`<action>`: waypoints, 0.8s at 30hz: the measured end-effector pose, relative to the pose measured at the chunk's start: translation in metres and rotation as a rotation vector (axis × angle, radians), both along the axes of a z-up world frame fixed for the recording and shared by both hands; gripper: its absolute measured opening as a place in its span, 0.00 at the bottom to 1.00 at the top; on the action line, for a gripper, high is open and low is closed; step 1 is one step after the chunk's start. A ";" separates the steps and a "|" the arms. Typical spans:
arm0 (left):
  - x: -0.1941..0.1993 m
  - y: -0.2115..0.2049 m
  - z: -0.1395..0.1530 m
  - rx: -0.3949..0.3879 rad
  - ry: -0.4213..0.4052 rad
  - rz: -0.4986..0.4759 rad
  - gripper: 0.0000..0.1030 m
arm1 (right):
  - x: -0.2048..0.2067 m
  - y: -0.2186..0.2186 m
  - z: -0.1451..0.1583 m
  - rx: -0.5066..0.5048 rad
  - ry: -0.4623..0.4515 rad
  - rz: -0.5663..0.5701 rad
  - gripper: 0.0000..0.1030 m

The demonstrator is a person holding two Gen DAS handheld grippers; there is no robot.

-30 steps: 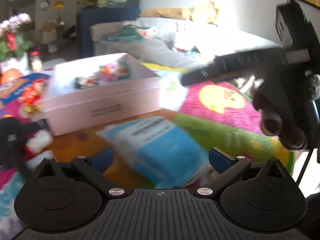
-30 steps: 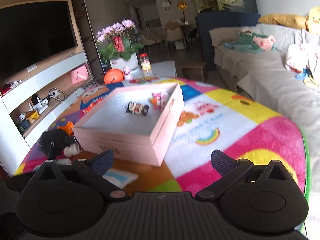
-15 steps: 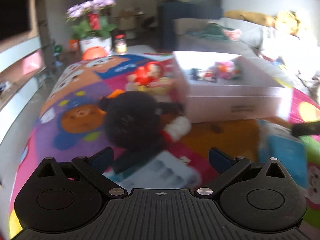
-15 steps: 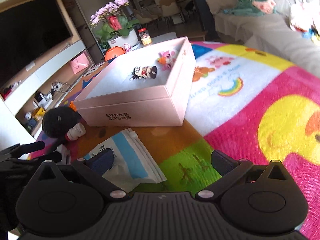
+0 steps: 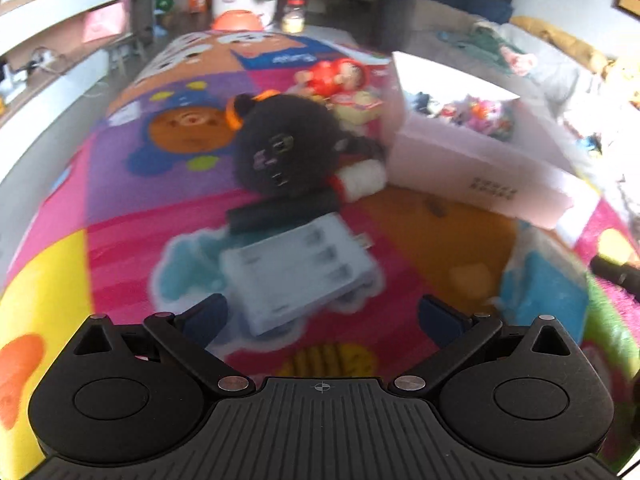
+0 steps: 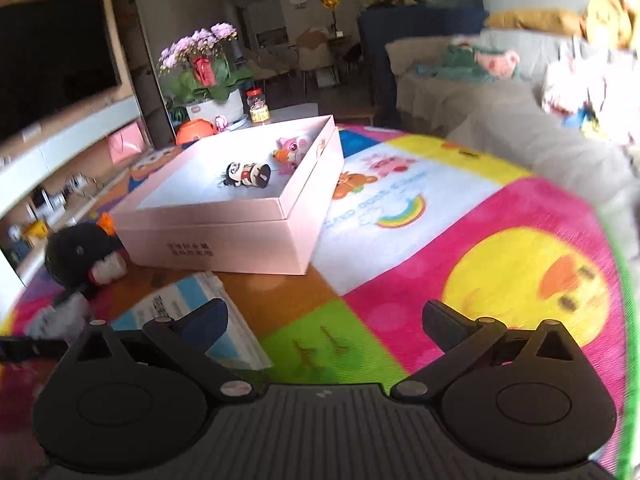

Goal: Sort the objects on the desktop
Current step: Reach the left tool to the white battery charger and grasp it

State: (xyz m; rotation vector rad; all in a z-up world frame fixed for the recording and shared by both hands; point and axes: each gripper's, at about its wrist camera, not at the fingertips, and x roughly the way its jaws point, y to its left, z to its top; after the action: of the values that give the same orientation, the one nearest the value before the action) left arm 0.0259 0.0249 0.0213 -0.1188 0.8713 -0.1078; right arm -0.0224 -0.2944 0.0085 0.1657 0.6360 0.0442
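1. The left gripper [image 5: 320, 316] hangs over a bright play mat [image 5: 120, 208] with its jaws wide apart and nothing between them.
2. Just beyond its fingers lies a white battery charger [image 5: 298, 274], flat on the mat and turned at a slant.
3. A black bar [image 5: 282, 212] lies right behind the charger, touching or nearly touching its far edge; blur hides which.
4. Behind the bar sits a black plush toy [image 5: 286, 150] with an orange band on its head and a white and red limb on the right.
5. A red doll [image 5: 340, 76] sits farther back, to the left of the pink box [image 5: 472, 172].
6. The box stands open on the mat to the right of the plush, and small toys lie inside it.
7. A blue and white packet [image 5: 540, 296] lies near and to the right, in front of the box.
8. The right gripper [image 6: 326, 322] is also spread wide and empty, above the green and pink patches of the mat [image 6: 500, 240].
9. From the right wrist view, the box [image 6: 224, 236] sits far left of centre; in it lie a small black and white figure [image 6: 246, 174] and a pink toy [image 6: 292, 152], near each other toward its far right corner.
10. The plush [image 6: 78, 254] rests against the box's near left corner, and the packet [image 6: 192, 312] lies flat just in front of the box, partly behind the gripper's left finger.
11. A sofa [image 6: 500, 120] with scattered clothes runs along the far right, and a flowering plant [image 6: 204, 68] stands beyond the box.
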 end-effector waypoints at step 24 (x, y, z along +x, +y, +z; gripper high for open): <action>-0.036 -0.089 -0.010 0.207 -0.205 -0.324 1.00 | -0.010 0.005 0.021 -0.030 0.000 0.065 1.00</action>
State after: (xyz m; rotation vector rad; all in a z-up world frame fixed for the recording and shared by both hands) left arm -0.0104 -0.0637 0.0116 0.2252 0.6868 -0.3264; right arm -0.0324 -0.2889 0.0292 0.1156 0.6414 0.0975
